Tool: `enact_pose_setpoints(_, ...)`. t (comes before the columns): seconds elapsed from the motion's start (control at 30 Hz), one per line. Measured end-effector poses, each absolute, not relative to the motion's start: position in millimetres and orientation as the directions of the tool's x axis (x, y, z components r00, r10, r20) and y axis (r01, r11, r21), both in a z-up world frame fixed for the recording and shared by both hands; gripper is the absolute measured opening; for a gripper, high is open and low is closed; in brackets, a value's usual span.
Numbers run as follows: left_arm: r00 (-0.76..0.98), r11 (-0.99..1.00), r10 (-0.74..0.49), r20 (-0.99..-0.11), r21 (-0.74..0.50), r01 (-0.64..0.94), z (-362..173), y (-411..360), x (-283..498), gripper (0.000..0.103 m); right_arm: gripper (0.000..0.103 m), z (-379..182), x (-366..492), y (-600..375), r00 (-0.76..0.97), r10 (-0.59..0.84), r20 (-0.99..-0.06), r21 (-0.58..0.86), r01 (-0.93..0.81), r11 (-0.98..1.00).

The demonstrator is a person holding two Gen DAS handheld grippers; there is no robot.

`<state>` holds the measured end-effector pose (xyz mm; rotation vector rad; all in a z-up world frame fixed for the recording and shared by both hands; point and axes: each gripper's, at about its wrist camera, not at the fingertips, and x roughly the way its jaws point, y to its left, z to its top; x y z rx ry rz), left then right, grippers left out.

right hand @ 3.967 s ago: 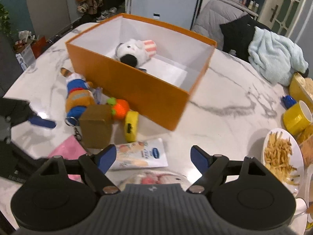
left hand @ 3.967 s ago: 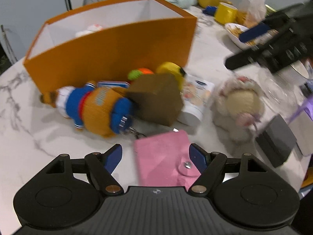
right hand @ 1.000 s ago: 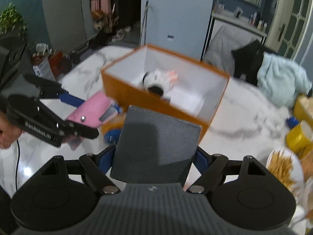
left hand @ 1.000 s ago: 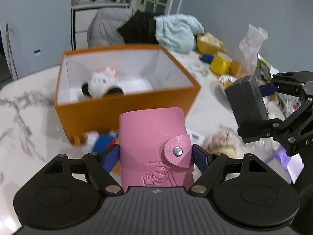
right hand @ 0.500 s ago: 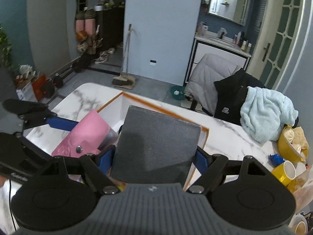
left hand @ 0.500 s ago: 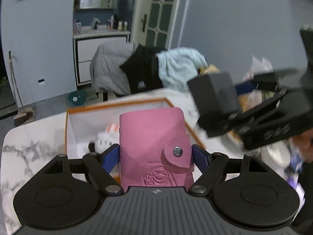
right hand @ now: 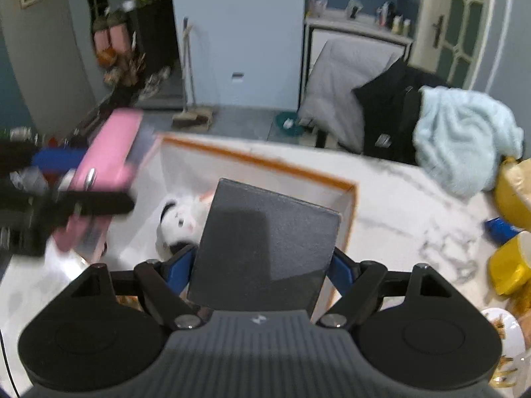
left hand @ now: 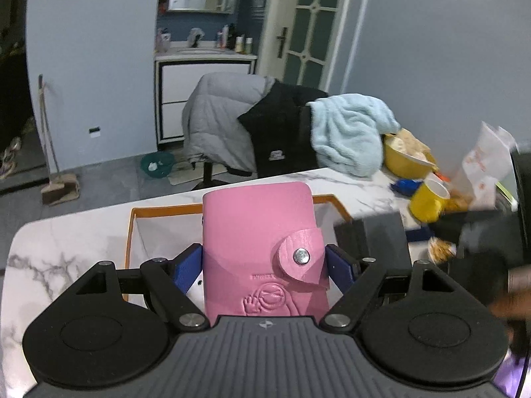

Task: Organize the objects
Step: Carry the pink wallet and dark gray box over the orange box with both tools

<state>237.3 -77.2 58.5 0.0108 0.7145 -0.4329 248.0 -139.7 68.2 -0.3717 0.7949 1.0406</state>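
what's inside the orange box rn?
Inside the orange box, a black-and-white plush toy lies on the white floor. The dark grey box held by the right gripper covers the box's near part, so anything there is hidden.

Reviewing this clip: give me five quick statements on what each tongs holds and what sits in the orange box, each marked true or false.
1. The left tongs grip a pink snap wallet. True.
2. The right tongs are empty. False: they clamp a dark grey box.
3. A black-and-white plush toy lies inside the orange box. True.
4. The pink wallet lies on the box floor. False: it is held in the air.
5. The yellow mug is inside the orange box. False: it stands on the marble table.
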Motion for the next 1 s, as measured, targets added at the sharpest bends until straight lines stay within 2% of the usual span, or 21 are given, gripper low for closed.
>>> enact_pose_setpoints(0.37, 0.673, 0.922, -0.337, -0.658, -0.085, 0.378, 35, -119, 278, 0.092, 0.082, 11, 219, -106, 0.297, 0.526, -0.797, -0.051, -0.9, 0.432)
enact_pose_setpoints(0.7, 0.617, 0.928, -0.296, -0.729, -0.065, 0.368, -1, -140, 301, 0.092, 0.081, -10, 238, -113, 0.259, 0.504, -0.824, 0.048, -0.854, 0.518)
enact_pose_setpoints(1.0, 0.559, 0.932, -0.292, -0.776, -0.099, 0.349, -19, -135, 305, 0.093, 0.079, -10, 236, -105, 0.256, 0.507, -0.823, 0.072, -0.838, 0.54)
